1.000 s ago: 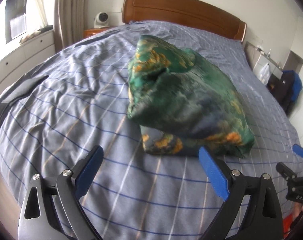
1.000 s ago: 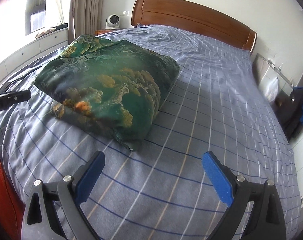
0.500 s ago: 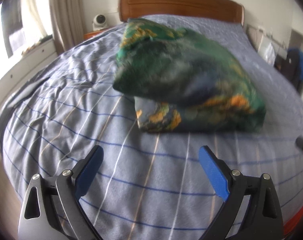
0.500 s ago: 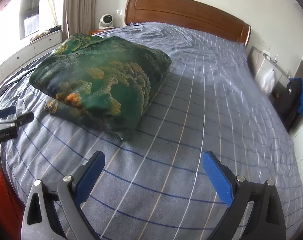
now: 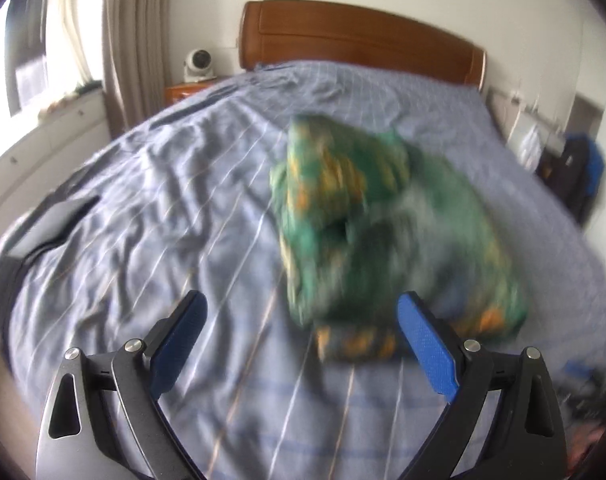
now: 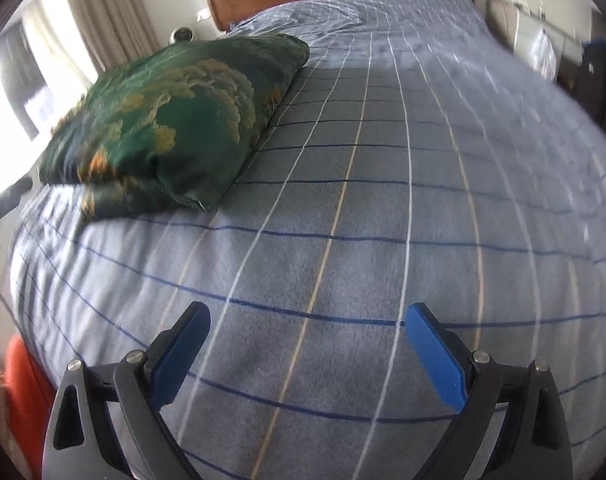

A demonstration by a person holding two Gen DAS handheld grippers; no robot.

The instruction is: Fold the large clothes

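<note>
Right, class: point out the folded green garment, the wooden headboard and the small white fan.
folded green garment (image 6: pixel 175 120), right wrist view, middle of its top face.
wooden headboard (image 5: pixel 359 40), left wrist view, centre of the panel.
small white fan (image 5: pixel 199 65), left wrist view, its round head.

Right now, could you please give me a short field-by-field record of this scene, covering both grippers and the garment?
surface: bed with a grey-blue checked cover
garment: green patterned garment, folded into a bundle, lying on the cover
left gripper: open, empty, pointing at the bundle
right gripper: open, empty, above bare cover, bundle ahead to its left
background: wooden headboard
image quality: left wrist view blurred
</note>
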